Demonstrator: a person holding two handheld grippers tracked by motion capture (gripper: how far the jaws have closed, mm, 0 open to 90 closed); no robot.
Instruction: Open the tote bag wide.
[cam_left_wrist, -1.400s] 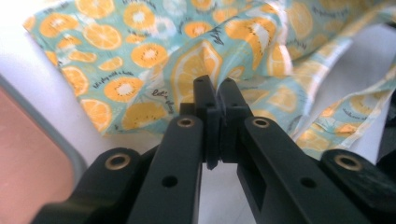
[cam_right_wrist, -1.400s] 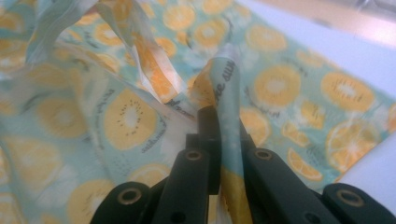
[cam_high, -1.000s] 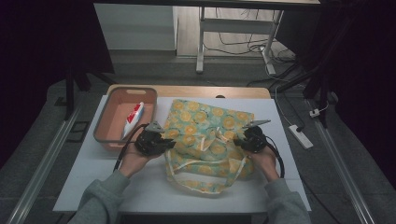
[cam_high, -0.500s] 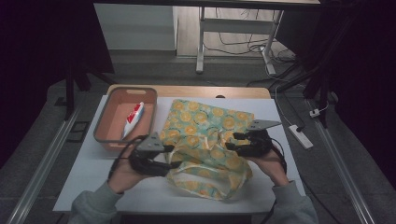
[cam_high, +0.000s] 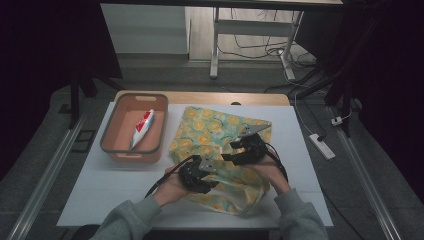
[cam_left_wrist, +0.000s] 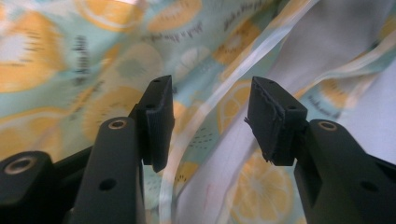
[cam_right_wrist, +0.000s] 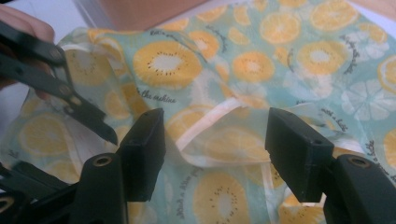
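- The left gripper (cam_left_wrist: 210, 123) has its fingers (cam_left_wrist: 158, 121) apart, nothing between them; a pale edge band of the fruit-print cloth bag (cam_high: 220, 145) runs just beyond the gap.
- The right gripper (cam_right_wrist: 215, 149) likewise has its fingers (cam_right_wrist: 294, 149) spread wide and empty, hovering over a pale band of the bag, with the other gripper's dark tips at the upper left of that view.
- In the high view both grippers hang over the near, rumpled half of the bag, which lies on the white sheet of the bench (cam_high: 100, 190); its far half lies flat.
- The bag looks thin, soft and light; it will likely fold and slide rather than hold shape. The stitched pale bands or the rim seem the surest places to pinch.
- Count: one bag, two grippers, one orange tray (cam_high: 112, 145) at the left, one red-and-white tube (cam_high: 142, 127) in it.
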